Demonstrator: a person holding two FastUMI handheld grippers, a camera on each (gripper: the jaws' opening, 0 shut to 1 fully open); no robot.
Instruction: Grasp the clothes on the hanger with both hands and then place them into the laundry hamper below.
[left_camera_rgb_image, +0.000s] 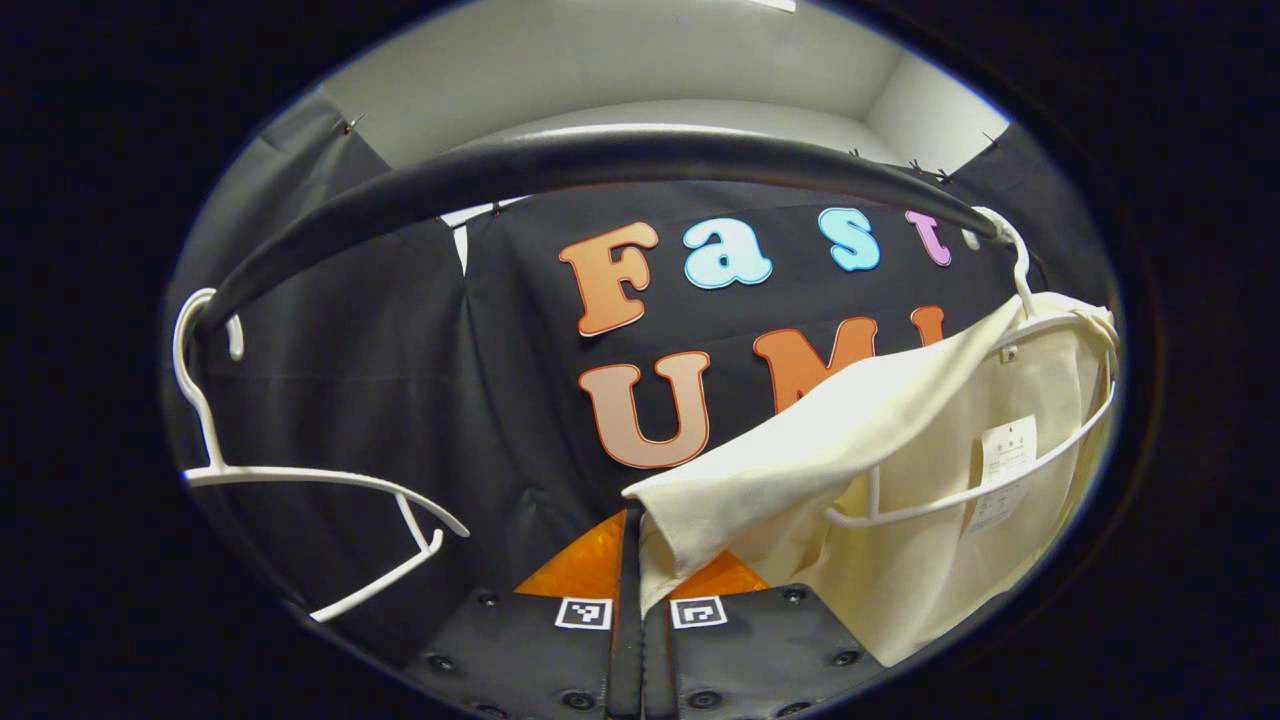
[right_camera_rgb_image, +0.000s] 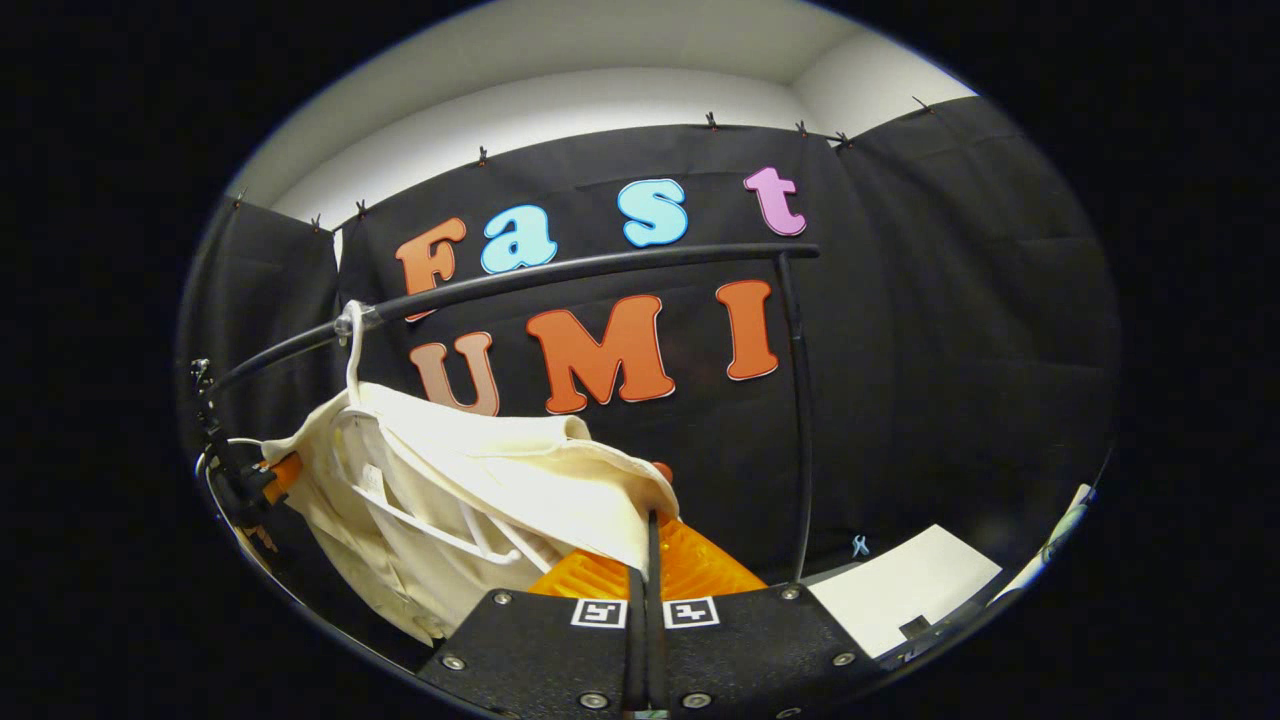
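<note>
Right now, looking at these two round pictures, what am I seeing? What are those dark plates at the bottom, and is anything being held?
Each picture comes from a camera riding on a hand-held gripper, looking forward along its two fingers, the dark plates at the bottom. The left gripper and the right gripper are both shut on a fold of the cream garment, which hangs on a white hanger from the black rail. A second white hanger hangs bare farther along. The person is pulling the garment off, each side pinched.
</note>
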